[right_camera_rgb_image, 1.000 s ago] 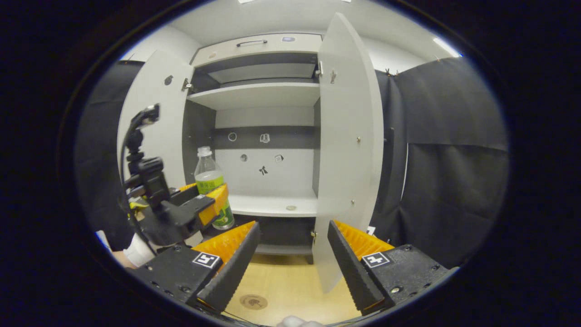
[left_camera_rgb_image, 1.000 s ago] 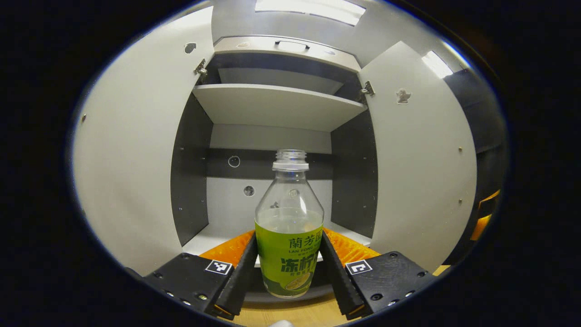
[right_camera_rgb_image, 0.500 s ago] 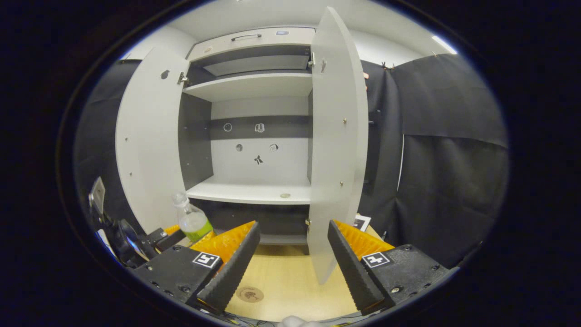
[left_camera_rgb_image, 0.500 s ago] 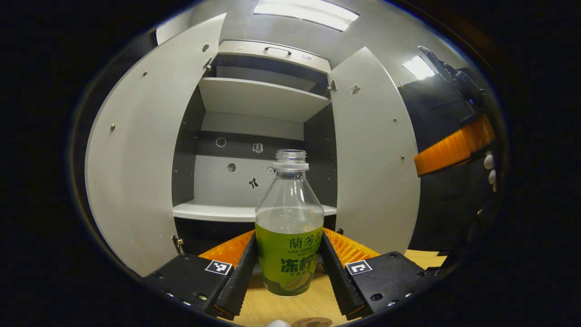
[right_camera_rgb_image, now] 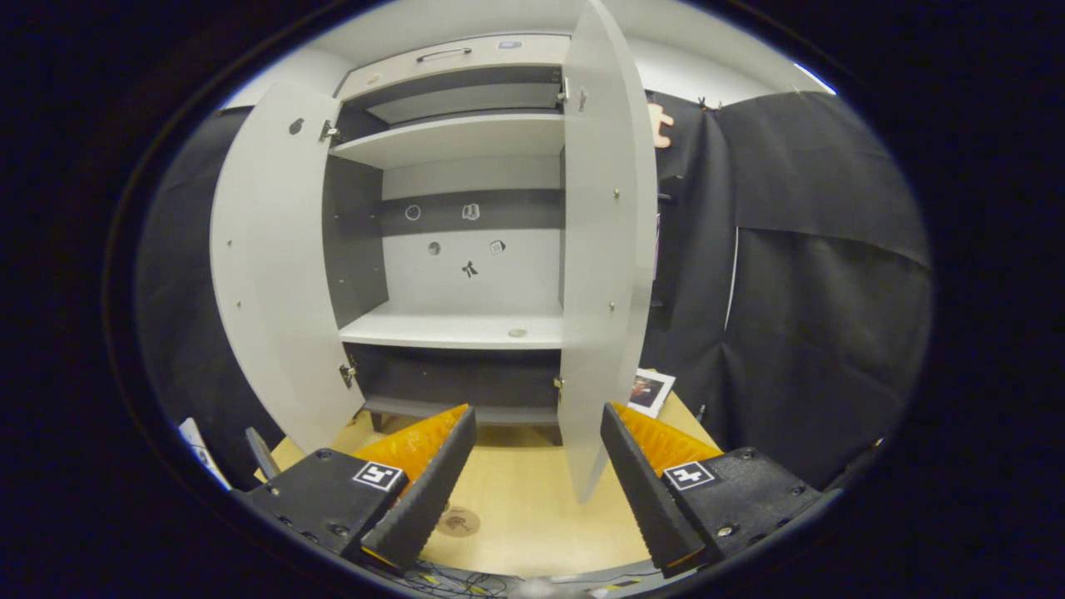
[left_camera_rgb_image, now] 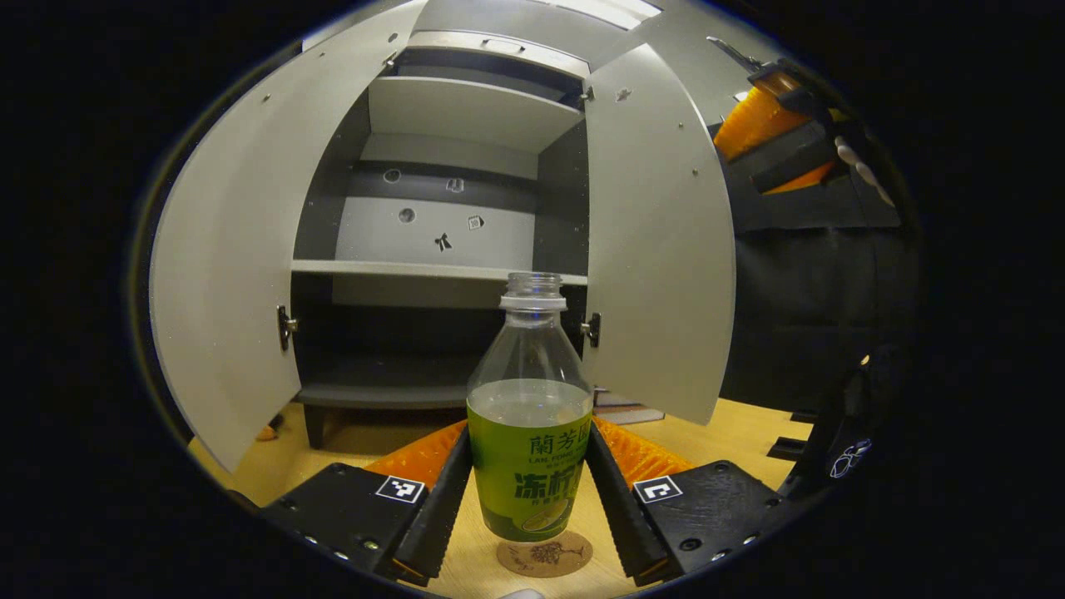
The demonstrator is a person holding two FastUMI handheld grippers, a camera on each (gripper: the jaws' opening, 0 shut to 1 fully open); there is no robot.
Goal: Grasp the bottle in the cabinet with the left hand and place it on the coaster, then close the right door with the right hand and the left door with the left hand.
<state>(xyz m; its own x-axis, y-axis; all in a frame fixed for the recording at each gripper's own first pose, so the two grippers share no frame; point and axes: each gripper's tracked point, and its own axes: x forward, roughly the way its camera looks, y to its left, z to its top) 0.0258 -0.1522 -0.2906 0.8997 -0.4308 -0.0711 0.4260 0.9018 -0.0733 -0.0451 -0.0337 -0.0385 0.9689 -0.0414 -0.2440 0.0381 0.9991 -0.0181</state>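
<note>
Bottle (left_camera_rgb_image: 530,433) above coaster (left_camera_rgb_image: 545,554), doors (right_camera_rgb_image: 601,249) ajar

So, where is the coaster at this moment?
In the left gripper view the coaster lies on the wooden table, directly below the bottle held by the left gripper, before the open cabinet.

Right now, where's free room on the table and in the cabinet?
Free: wooden table between coaster and right door; middle shelf, bare but for a small round thing. Crowded: the coaster, with the bottle in the left claw just over it.
</note>
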